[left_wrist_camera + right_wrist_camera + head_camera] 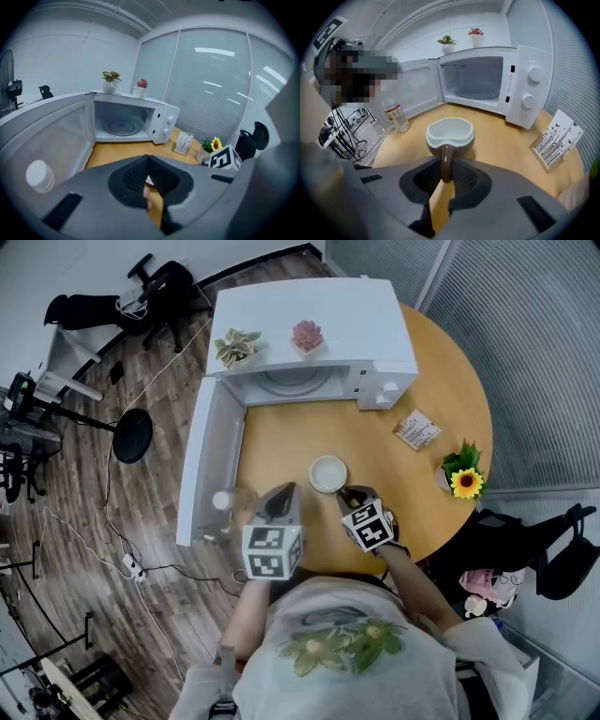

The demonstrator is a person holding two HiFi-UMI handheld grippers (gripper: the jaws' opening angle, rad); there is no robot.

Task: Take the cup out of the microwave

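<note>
The cup (328, 473), brown outside and white inside, is outside the microwave (309, 329), over the round wooden table (281, 442) in front of the open oven. My right gripper (345, 493) is shut on the cup's handle. In the right gripper view the handle (446, 165) stands upright between the pads, with the bowl (450, 135) just beyond them. Whether its base touches the table I cannot tell. My left gripper (281, 491) hovers left of the cup; its jaws (149, 159) meet at the tips with nothing in them. The microwave's chamber (123, 125) holds only its glass turntable.
The microwave door (211, 460) swings out to the left, with a clear bottle (222, 501) beside it. Two potted plants (239, 346) stand on the oven's top. A card holder (417, 430) and a sunflower pot (464, 474) sit at the table's right.
</note>
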